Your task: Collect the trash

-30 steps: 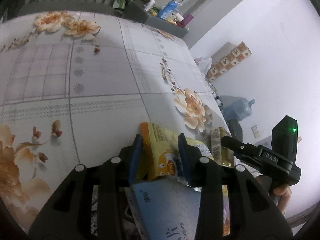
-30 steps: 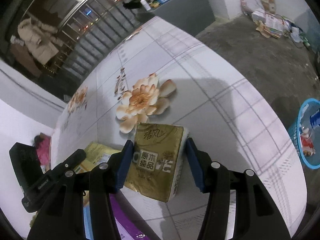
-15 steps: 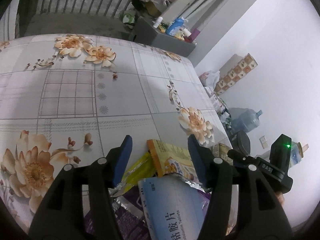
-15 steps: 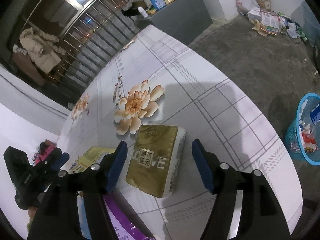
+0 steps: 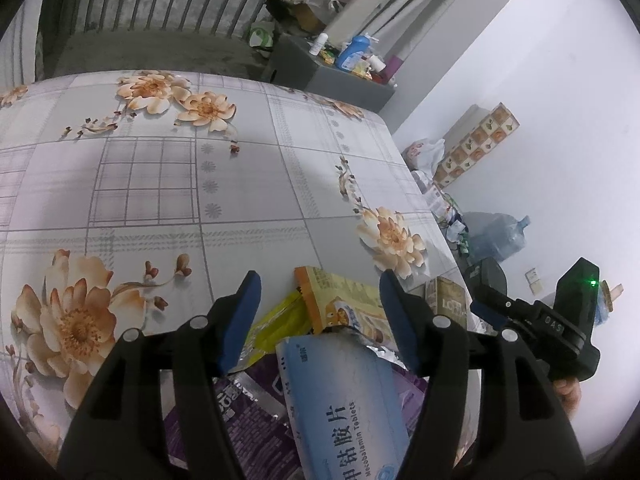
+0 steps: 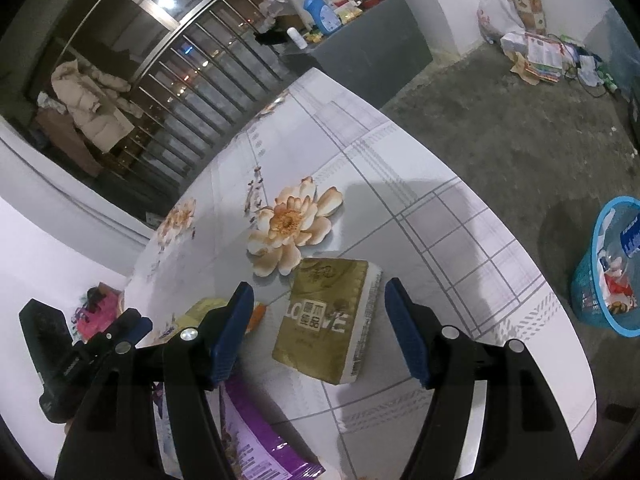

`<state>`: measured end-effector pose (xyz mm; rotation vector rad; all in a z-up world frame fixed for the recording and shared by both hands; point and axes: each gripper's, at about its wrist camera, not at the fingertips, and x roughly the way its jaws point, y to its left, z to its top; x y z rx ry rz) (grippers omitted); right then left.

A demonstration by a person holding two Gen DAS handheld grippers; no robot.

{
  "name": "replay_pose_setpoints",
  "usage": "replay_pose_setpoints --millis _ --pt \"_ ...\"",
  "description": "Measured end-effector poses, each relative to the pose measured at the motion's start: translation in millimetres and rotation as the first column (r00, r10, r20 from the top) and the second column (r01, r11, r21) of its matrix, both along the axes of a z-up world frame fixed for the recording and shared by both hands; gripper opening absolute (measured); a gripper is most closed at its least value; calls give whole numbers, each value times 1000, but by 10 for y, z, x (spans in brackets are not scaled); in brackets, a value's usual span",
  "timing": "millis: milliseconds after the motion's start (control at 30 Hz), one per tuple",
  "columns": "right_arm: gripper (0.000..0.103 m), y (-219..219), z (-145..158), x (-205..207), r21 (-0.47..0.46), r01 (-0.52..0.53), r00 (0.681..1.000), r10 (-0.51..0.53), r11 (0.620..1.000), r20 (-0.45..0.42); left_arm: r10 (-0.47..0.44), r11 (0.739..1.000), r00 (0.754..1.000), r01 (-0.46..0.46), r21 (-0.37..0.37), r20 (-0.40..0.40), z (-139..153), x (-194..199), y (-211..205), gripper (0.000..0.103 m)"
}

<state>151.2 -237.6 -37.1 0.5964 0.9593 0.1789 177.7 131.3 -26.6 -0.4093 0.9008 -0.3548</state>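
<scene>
A pile of trash lies at the near edge of the flowered table. In the left wrist view my left gripper hangs just above it, jaws opening, pads clear of the orange-yellow snack packet that lies between them. A blue-white tablet box, a purple packet and a yellow-green wrapper lie under it. In the right wrist view my right gripper stands open over a gold tissue pack that rests flat on the table, untouched.
A blue basket with trash in it stands on the floor right of the table. A grey cabinet with bottles is beyond the far end. Boxes, bags and a water jug sit by the wall. A person's hand holds the right gripper.
Both grippers opened and drew back upward. The left one let go of the snack packet, the right one let go of the gold tissue pack; both things now lie on the table.
</scene>
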Motion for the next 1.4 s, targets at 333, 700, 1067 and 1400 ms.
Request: replay_pose_setpoints --millis 333,700,1067,1400 --pt "67 29 81 -37 -7 -13 1000 14 1000 21 2 1000 1000 -2 2 5 28 -24 36 58" --pt "67 39 99 -57 -11 -16 1000 16 1000 26 3 1000 1000 -3 3 5 22 -26 29 58" --pt "67 38 101 -61 -12 -15 1000 16 1000 26 2 1000 1000 -2 3 5 19 -30 25 58" --pt "67 35 101 -63 -13 -16 999 17 1000 27 3 1000 1000 -3 4 6 18 -36 20 58"
